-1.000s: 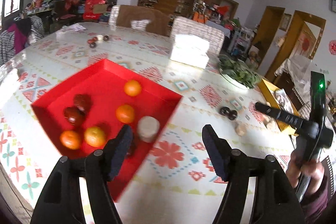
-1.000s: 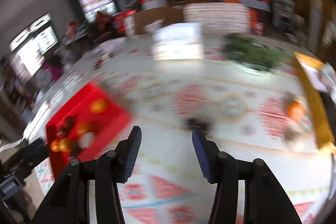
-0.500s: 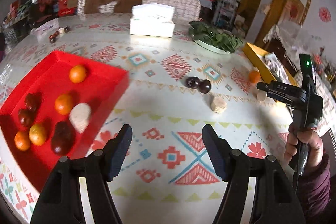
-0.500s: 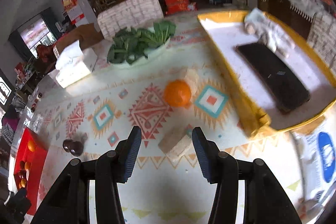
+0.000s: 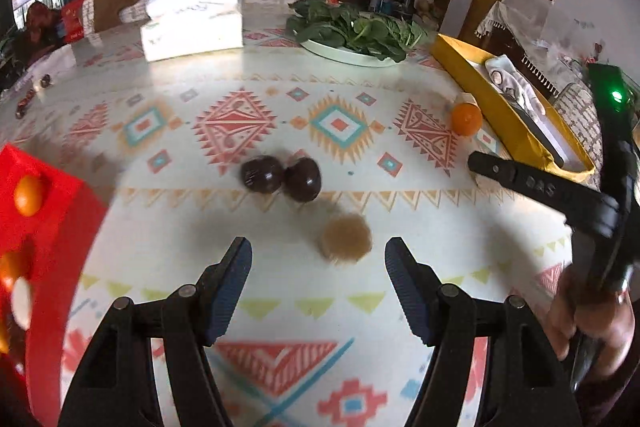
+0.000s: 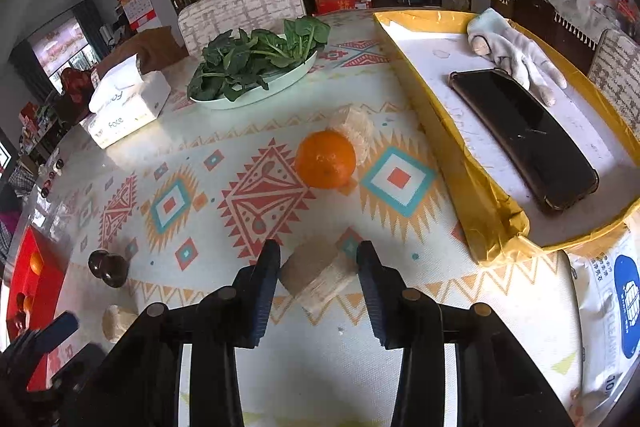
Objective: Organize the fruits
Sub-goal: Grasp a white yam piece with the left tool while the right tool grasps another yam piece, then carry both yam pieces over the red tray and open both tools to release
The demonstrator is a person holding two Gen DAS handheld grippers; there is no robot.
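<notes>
My left gripper (image 5: pixel 318 267) is open above the patterned table, just short of a tan round piece (image 5: pixel 346 238). Two dark round fruits (image 5: pixel 282 178) lie touching just beyond it. The red tray (image 5: pixel 44 227) with oranges is at the left edge. My right gripper (image 6: pixel 318 279) is open, with a tan sugarcane-like chunk (image 6: pixel 318 273) between its fingers on the table. An orange (image 6: pixel 326 159) lies beyond it, beside another pale chunk (image 6: pixel 354 125). The right gripper also shows in the left wrist view (image 5: pixel 520 179).
A yellow tray (image 6: pixel 486 223) holding a black phone (image 6: pixel 524 135) and a cloth is at the right. A plate of spinach (image 6: pixel 256 61) and a tissue box (image 6: pixel 126 103) stand at the back. The red tray (image 6: pixel 22 279) is far left.
My left gripper swung right, away from the red tray, toward the dark fruits and tan piece. My right gripper moved right and down, and the tan chunk now sits between its fingers.
</notes>
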